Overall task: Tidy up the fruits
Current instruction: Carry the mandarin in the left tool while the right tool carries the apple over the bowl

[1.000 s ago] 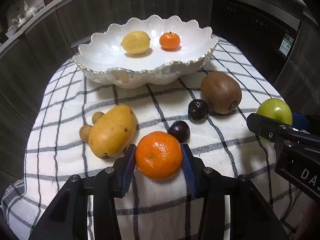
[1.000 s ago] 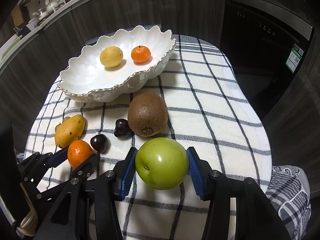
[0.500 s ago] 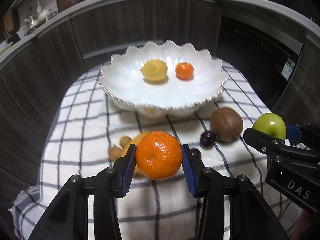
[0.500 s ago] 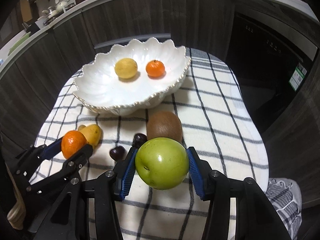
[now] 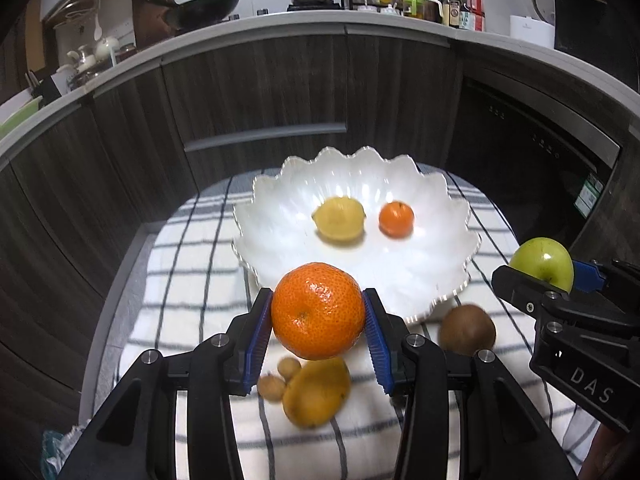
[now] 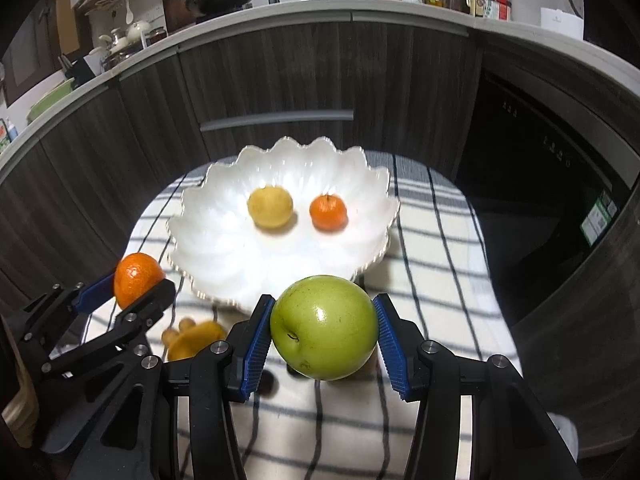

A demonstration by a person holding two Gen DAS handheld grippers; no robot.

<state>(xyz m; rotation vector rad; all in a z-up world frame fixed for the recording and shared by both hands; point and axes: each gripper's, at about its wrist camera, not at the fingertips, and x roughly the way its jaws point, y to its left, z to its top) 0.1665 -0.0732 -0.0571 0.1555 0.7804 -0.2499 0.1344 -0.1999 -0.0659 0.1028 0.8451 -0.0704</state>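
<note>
My left gripper (image 5: 318, 330) is shut on a large orange (image 5: 318, 310) and holds it in the air just before the near rim of the white scalloped bowl (image 5: 280, 236). My right gripper (image 6: 324, 340) is shut on a green apple (image 6: 324, 326), also lifted before the bowl (image 6: 216, 240). The bowl holds a lemon (image 5: 339, 218) and a small mandarin (image 5: 396, 219). On the checked cloth (image 5: 192, 280) below lie a mango (image 5: 318, 392), two small brown fruits (image 5: 278, 378) and a kiwi (image 5: 466, 330). The dark plums are mostly hidden.
The cloth-covered table (image 6: 440, 240) stands before dark wood kitchen cabinets (image 5: 260, 92) and a dark appliance (image 5: 532, 136) at the right. A counter with pots and bottles (image 5: 400, 0) runs behind. Each gripper shows in the other's view, left (image 6: 132, 292) and right (image 5: 560, 292).
Both grippers have risen from the cloth with their fruit and moved toward the bowl. The fruits left on the cloth now lie lower in view, below the held ones.
</note>
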